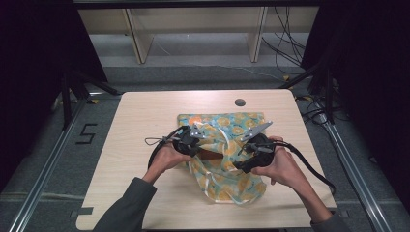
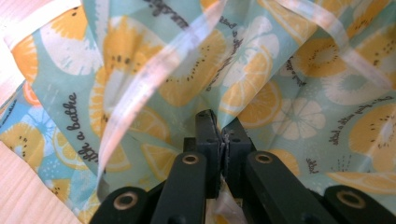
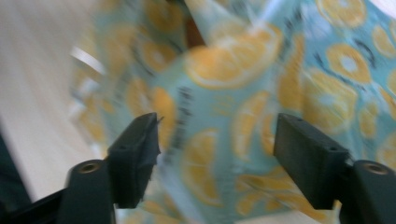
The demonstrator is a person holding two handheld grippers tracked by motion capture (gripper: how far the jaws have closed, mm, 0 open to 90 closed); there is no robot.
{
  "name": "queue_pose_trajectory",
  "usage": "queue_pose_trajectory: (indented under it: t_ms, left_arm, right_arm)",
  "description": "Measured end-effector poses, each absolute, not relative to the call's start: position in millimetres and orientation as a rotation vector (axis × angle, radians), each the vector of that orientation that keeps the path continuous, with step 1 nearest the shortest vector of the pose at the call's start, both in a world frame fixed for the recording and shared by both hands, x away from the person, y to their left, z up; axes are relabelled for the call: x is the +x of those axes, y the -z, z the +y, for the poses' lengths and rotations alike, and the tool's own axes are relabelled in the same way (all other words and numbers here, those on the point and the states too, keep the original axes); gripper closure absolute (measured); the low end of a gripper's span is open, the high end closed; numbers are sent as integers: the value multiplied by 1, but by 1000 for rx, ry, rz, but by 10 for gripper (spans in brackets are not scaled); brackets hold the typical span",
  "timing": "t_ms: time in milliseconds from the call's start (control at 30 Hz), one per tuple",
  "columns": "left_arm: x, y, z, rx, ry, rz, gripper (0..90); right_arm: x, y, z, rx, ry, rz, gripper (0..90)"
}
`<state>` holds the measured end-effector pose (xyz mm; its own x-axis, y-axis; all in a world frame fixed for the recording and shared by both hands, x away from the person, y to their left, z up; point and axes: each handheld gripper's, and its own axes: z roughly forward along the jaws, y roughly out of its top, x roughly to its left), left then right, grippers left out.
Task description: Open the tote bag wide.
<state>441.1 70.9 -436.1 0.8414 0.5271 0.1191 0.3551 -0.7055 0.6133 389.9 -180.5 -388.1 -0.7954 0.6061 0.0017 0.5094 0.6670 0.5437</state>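
Citrus-print bag [image 1: 227,154] lies crumpled at centre frame on the wooden table [image 1: 145,116]; contents cannot be made out. Left gripper [image 2: 219,135]: jaws closed, pinching the bag's fabric. Right gripper [image 3: 215,140]: jaws wide apart, fabric between them, nothing clamped.

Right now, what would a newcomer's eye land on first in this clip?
The citrus-print cloth, teal with orange slices, lies crumpled mid-table. The left gripper is shut on a fold of it, while the right gripper is open with the cloth between its jaws.
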Motion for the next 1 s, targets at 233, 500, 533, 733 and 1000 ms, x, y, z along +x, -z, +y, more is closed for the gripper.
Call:
queue_pose_trajectory:
  t_ms: [233,500,533,733,1000]
  left_arm:
    - [426,432,77,2387,-372,604,885]
    - [393,411,90,2266,-261,527,888]
    - [392,408,91,2252,-241,526,888]
    - [418,399,100,2187,-283,608,888]
    - [453,420,115,2196,-265,750,886]
  right_arm:
    - [414,388,-194,820,-908,2601,900]
    - [474,381,-228,1028,-1078,2385,900]
    - [481,384,-227,1032,-1104,2384,900]
    - [512,406,-213,1069,-1016,2455,900]
    - [517,422,-213,1202,-1035,2482,599]
